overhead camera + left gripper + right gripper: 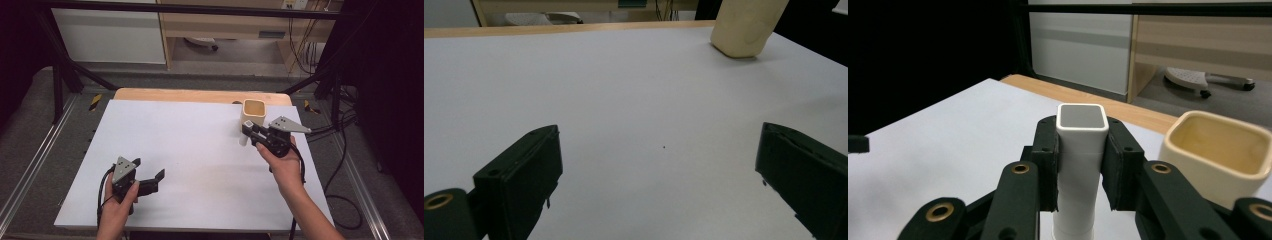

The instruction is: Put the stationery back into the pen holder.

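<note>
gripping white tube (1079, 165) in right gripper (1080, 165) | beside cream cup (254, 114) | left gripper (148, 180) agape

Your work surface: a table (150, 95) with a light wood top, its bare far edge visible, covered nearly edge to edge by one white sheet (190, 150).

On your sheet:
- One cream square cup (254, 114), upright, open top, far right, close to the sheet's far edge.
- One white square tube (244, 134), upright, just near of the cup and close beside it; whether they touch cannot be told.
- One tiny dark speck (664, 147) on the sheet.
</note>
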The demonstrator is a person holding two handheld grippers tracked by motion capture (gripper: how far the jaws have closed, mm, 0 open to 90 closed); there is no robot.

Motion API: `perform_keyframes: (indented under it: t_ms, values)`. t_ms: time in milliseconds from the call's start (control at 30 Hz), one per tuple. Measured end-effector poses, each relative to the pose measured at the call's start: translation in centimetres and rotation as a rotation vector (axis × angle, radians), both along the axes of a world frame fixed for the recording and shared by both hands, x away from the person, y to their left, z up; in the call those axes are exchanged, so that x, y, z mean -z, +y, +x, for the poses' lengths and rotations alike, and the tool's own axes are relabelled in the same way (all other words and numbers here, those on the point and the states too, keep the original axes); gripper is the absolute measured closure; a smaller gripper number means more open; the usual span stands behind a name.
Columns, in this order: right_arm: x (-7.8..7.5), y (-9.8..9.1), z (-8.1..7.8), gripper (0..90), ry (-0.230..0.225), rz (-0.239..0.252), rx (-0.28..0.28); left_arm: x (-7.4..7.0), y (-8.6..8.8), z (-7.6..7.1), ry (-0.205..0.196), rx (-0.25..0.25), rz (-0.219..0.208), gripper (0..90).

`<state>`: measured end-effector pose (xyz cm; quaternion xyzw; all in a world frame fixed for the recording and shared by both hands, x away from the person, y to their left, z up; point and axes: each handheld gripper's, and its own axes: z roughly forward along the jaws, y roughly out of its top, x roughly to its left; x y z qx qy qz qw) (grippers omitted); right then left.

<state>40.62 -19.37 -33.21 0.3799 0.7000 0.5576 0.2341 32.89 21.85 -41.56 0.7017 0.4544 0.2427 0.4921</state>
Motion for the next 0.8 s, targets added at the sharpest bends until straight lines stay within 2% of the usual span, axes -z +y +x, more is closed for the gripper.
perform_keyframes:
  t_ms: [433, 800]
  values:
    - [-2.9, -2.2, 2.9, 70.9, -0.06, -0.005, 0.097, 0.1, -0.2, 0.0, 0.008, -0.005, 0.009, 5.0]
    - [-3.2, -2.6, 4.9, 70.9, -0.081, 0.003, 0.143, 0.1, -0.3, 0.0, 0.013, -0.002, 0.013, 5.1]
